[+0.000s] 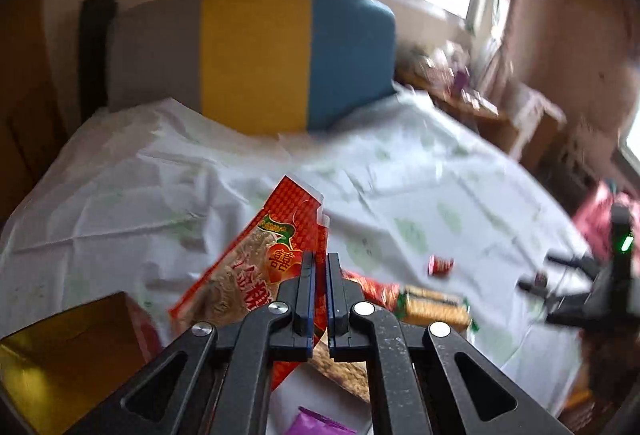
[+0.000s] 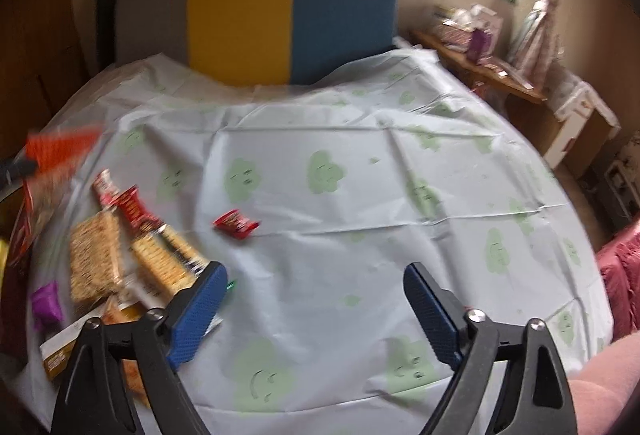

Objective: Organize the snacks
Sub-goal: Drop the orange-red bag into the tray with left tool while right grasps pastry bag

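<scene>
My left gripper (image 1: 319, 263) is shut on a large red snack bag (image 1: 260, 259) and holds it tilted above the table; in the right wrist view that bag (image 2: 60, 151) is a red blur at the left edge. My right gripper (image 2: 315, 267) stands open over bare cloth, nothing between its blue pads (image 2: 200, 315). Left of it lie cracker packs (image 2: 96, 255), a red-wrapped bar (image 2: 136, 213), a purple packet (image 2: 46, 301) and a small red candy (image 2: 235, 224). The left wrist view also shows the candy (image 1: 440, 266) and a cracker pack (image 1: 434, 309).
The table (image 2: 360, 175) wears a pale cloth with green cloud faces. A grey, yellow and blue chair back (image 2: 288, 15) stands behind it. A gold box (image 1: 68, 351) sits at the near left. A cluttered wooden shelf (image 2: 480, 67) is at the right.
</scene>
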`<state>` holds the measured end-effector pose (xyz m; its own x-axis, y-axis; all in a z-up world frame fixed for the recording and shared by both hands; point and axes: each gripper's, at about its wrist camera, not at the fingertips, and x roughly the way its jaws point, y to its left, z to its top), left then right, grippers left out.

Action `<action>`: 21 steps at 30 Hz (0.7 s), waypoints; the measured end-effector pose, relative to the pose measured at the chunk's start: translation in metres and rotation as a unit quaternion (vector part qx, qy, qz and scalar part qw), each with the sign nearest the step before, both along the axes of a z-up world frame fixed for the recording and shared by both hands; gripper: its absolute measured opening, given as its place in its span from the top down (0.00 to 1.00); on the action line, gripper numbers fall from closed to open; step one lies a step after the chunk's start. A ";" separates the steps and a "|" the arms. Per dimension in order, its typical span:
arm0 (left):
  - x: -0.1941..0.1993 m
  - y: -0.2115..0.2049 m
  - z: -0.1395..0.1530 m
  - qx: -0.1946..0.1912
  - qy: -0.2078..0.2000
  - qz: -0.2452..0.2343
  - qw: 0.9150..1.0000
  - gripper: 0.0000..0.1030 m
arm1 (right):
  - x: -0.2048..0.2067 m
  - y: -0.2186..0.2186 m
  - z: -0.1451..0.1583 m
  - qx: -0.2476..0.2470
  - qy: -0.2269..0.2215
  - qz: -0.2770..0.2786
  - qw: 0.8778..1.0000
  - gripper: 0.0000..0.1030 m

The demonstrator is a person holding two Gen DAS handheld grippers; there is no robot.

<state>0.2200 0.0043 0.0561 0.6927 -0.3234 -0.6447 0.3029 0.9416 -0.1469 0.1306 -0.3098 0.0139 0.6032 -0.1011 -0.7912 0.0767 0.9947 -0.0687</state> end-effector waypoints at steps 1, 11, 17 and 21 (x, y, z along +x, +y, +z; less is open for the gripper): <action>0.000 0.007 0.007 -0.011 -0.004 0.008 1.000 0.96 | 0.001 0.003 -0.003 0.009 0.008 0.012 1.000 0.16; -0.025 0.069 0.052 -0.072 -0.038 0.054 0.995 0.97 | -0.002 0.034 -0.019 -0.008 0.035 0.080 0.996 0.21; -0.043 0.096 0.065 -0.108 -0.046 0.074 0.990 0.97 | -0.004 0.039 -0.023 -0.027 0.042 0.085 0.995 0.21; -0.061 0.111 0.086 -0.114 -0.068 0.084 0.988 0.97 | -0.003 0.040 -0.024 -0.034 0.043 0.086 0.995 0.22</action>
<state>0.1594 0.1152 0.1418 0.8236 -0.3224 -0.4666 0.1767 0.9276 -0.3291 0.1275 -0.2700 -0.0105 0.5466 -0.0566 -0.8355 -0.1042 0.9854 -0.1349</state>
